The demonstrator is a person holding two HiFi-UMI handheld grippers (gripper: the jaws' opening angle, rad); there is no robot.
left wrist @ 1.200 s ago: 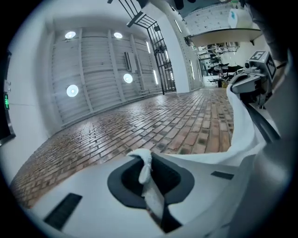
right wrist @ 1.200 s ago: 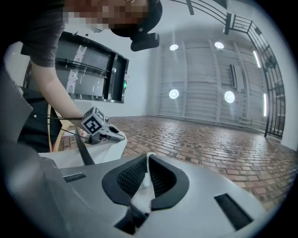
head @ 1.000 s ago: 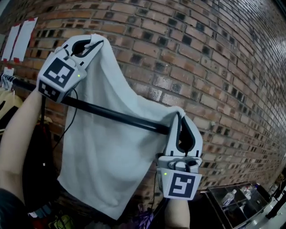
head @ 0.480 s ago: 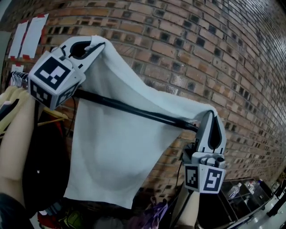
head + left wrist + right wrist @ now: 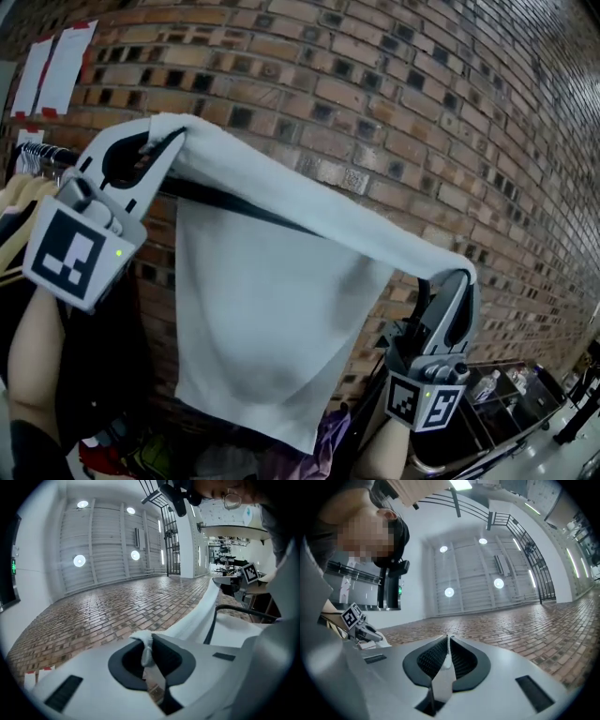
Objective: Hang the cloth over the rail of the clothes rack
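Brick wall fills the background. Against it the pale cloth hangs as a broad sheet. Its top edge is pulled taut and forms the long axis, slanting from upper left down to lower right, and its loose bottom edge points down. The black rail crosses in front of the sheet just under that top edge. The left tool pinches the cloth's upper left corner. The right tool pinches its lower right corner. Both tools point upward.
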